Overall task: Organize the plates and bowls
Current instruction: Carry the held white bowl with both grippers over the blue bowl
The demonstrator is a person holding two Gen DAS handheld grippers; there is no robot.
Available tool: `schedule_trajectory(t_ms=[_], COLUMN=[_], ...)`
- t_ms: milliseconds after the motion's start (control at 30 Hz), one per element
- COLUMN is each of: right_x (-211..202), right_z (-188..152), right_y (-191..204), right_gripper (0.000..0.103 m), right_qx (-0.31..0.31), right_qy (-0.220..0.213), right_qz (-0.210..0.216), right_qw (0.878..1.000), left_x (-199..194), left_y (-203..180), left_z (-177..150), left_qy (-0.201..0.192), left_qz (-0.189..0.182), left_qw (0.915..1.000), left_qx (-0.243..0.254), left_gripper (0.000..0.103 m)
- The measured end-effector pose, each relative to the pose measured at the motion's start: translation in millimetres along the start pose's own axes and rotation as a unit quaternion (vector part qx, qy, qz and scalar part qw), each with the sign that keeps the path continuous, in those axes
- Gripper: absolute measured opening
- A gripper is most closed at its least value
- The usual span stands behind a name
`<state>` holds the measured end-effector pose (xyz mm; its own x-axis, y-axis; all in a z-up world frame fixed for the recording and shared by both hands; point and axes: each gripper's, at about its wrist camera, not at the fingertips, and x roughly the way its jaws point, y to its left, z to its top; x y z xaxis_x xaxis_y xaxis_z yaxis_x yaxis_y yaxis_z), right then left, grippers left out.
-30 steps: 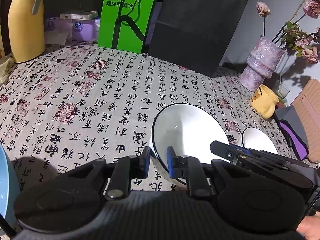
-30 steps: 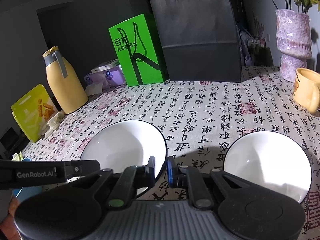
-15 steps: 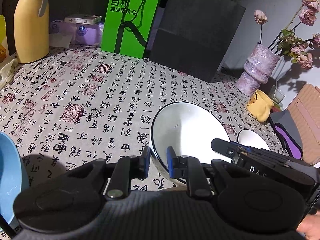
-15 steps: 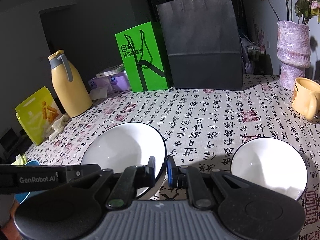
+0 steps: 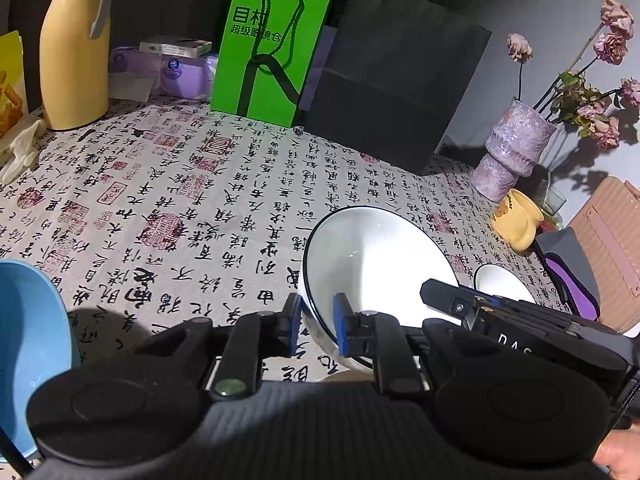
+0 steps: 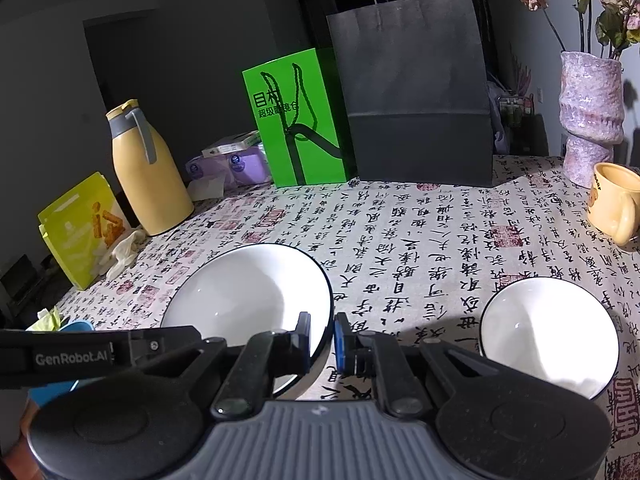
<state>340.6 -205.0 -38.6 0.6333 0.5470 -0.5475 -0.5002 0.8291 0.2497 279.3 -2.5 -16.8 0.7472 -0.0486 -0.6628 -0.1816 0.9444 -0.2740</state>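
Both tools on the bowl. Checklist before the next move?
1. Left tool shut on big bowl rim: ok.
2. Right tool shut on the opposite rim: ok.
3. Big bowl empty: ok.
4. Small bowl upright, empty, nothing on it: ok.
5. Mug apart from small bowl: ok.
6. Big bowl lifted clear of the table: cannot tell.

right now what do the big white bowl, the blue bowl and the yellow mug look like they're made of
Big white bowl: looks like glazed ceramic, glossy white with a thin dark rim line and small light glints inside.
Blue bowl: smooth, fairly matte blue with soft shading; perhaps plastic or melamine, though only part shows, so it stays open.
Yellow mug: likely glazed ceramic, thick-walled with a chunky handle and a printed design.
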Motion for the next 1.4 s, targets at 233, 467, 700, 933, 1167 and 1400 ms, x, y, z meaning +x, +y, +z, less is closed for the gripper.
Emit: schedule_trajectory(t_ms=[233, 467, 700, 933, 1167, 1400], right_x=[-3, -5, -7, -9, -10, -10], right_z=[-1, 0, -1, -1, -2, -2], right_y=[12, 21, 33, 43, 53, 64], right_gripper=[0.012, 0.012, 0.012, 0.012, 0.012, 0.012], right_qx=[-0.005, -0.011, -0.017, -0.023, -0.03, -0.037], right_qy=[-0.002, -0.005, -0.008, -0.011, -0.012, -0.013], right_qz=[0.001, 0.002, 0.005, 0.009, 0.011, 0.015], right_qw=[1.0, 1.0, 1.0, 1.0, 0.999, 0.999], left_x=[-9, -17, -28, -37, -46, -55], left_y=[7, 15, 24, 32, 40, 50], left_z=[-1, -2, -3, -4, -5, -7], left_qy=[-0.007, -0.014, -0.023, -0.032, -0.039, -0.048], left_qz=[-0.002, -0.005, -0.005, -0.005, -0.006, -0.006], left_qw=[1.0, 0.9999, 0.9996, 0.9993, 0.9989, 0.9982], left_qx=[-0.004, -0.009, -0.015, -0.021, -0.026, -0.034], left_gripper=[0.017, 0.017, 0.017, 0.017, 0.017, 0.017])
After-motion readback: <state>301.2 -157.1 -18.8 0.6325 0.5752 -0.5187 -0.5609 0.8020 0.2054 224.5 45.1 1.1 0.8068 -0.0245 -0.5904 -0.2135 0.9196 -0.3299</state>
